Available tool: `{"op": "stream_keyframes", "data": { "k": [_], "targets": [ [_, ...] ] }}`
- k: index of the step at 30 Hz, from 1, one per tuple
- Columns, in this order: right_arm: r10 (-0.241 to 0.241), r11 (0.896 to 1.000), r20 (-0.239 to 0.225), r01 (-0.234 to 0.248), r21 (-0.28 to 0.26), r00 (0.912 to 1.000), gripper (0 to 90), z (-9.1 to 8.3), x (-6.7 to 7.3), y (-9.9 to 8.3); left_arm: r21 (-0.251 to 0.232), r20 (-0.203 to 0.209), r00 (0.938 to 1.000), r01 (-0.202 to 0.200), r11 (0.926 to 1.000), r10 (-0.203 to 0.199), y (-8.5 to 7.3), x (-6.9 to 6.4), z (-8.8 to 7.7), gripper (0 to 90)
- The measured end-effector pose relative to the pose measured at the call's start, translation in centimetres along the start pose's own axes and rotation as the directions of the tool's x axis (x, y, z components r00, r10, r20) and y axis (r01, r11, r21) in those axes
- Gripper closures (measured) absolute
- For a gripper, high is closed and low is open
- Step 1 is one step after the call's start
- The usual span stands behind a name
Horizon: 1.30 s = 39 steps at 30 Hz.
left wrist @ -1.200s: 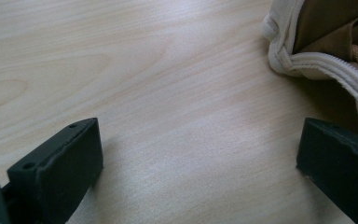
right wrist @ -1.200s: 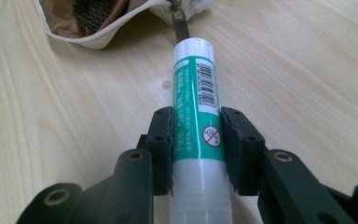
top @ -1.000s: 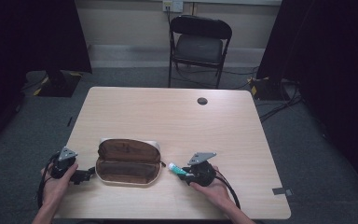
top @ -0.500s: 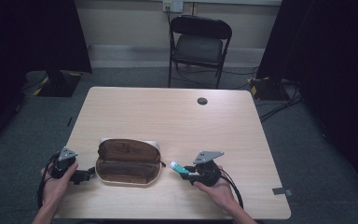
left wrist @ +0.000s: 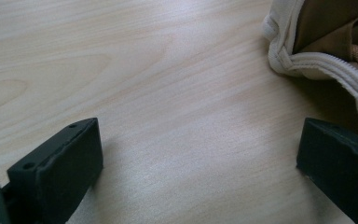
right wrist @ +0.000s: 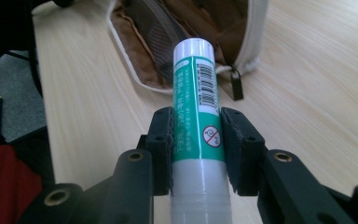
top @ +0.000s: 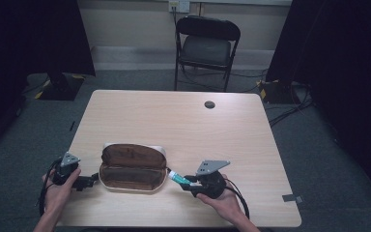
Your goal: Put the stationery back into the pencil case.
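The right tongs (right wrist: 196, 140) clamp a green-and-white glue stick (right wrist: 198, 107) at lower centre of the high view, its cap pointing at the open brown pouch (top: 133, 166) just to its left. The left tongs (top: 84, 182), jaws apart, rest at the pouch's left end on the worktop (top: 174, 121). The stick appears bound for the pouch; next comes easing it over the zip's rim.
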State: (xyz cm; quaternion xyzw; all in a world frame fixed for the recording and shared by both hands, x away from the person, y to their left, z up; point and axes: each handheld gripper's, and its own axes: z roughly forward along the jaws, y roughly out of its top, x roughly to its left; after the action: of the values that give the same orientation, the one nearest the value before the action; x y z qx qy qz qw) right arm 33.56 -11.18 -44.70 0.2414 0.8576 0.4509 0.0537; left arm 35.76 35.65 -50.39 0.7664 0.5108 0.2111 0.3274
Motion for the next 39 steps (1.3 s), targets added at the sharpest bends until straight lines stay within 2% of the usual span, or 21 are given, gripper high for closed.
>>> {"op": "stream_keyframes", "data": {
  "k": [8, 15, 24, 33, 39],
  "targets": [
    [-0.029, 0.999, -0.024, 0.028, -0.024, 0.9993, 66.0, 0.3, 0.9, 1.6, 0.001, 0.002, 1.0, -0.002, 1.0, 0.002, 0.0, 0.0, 0.0, 0.0],
    [-0.06, 0.998, -0.044, 0.059, -0.037, 0.9972, 65.9, 1.2, 1.5, 3.2, 0.001, 0.002, 1.0, -0.002, 1.0, 0.002, 0.0, 0.0, 0.0, 0.0],
    [-0.077, 0.996, -0.058, 0.075, -0.048, 0.9953, 65.9, 2.7, 2.0, 5.4, 0.001, 0.001, 1.0, -0.001, 1.0, 0.001, 0.0, 0.0, 0.0, 0.0],
    [-0.103, 0.994, -0.091, 0.099, -0.048, 0.9905, 65.9, 5.2, 2.6, 7.8, 0.0, 0.001, 1.0, -0.002, 1.0, 0.002, 0.0, 0.0, 0.0, 0.0],
    [-0.092, 0.996, -0.101, 0.09, -0.028, 0.9906, 65.9, 7.4, 2.5, 9.0, 0.0, 0.002, 1.0, -0.001, 1.0, 0.001, 0.0, 0.0, 0.0, 0.0]
  ]
}}
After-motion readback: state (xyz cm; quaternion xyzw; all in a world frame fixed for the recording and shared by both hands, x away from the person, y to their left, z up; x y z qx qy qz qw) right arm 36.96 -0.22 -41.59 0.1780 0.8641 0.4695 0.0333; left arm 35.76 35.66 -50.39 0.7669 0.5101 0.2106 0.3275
